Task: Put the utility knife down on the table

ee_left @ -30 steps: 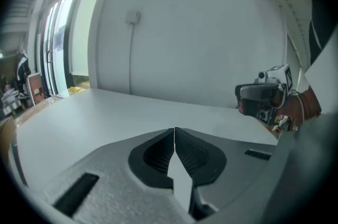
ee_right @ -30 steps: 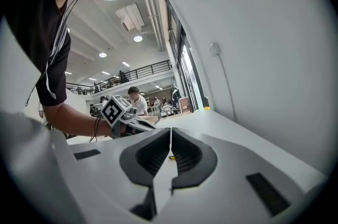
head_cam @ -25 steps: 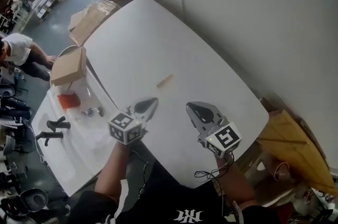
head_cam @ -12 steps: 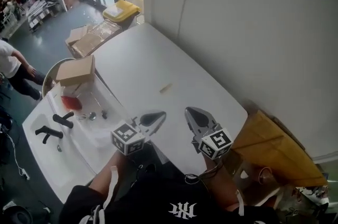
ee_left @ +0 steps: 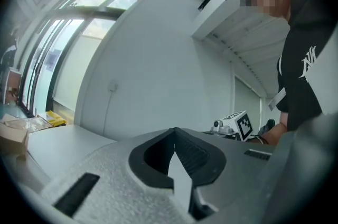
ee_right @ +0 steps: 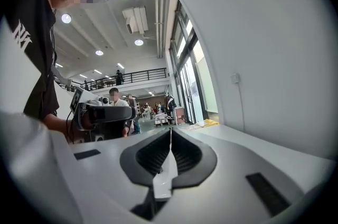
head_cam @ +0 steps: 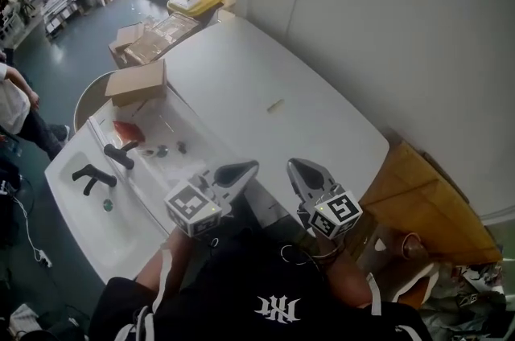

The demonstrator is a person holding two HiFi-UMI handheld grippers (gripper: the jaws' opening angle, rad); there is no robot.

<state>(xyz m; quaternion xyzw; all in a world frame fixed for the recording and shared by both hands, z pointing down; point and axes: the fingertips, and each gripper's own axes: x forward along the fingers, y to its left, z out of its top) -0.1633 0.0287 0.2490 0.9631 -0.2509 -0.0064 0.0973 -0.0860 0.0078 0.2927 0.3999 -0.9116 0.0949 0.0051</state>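
White oval tabletop (head_cam: pixel 233 66) fills the head view, stretching away ahead of both tools toward a plain wall. Your left gripper (head_cam: pixel 245 169) and right gripper (head_cam: pixel 298 168) hover side by side at its near edge, close to your body, each clenched on nothing. A small pale-tan bar-shaped thing (head_cam: pixel 276 104), which I take to be the utility knife, lies flat on the tabletop well ahead of both tools and touches neither. By that, the put-down looks done. Off to the left of your left tool, a brown cardboard box (head_cam: pixel 137 82) sits on a second white surface.

Through the left gripper view, you see the jaws pressed tip to tip with nothing between them, only bare wall and tabletop beyond. Your other tool's marker cube (ee_left: pixel 240 125) shows near on the right. If you swing inward, the two tools could knock together.

Through the right gripper view, the jaws again meet at the tips, empty, facing the open hall. Neither gripper view shows the knife, so only the head view would guide you back to it. Should you reach forward with the jaws clenched like this, they would likely shove that light bar across the slick top rather than take it.
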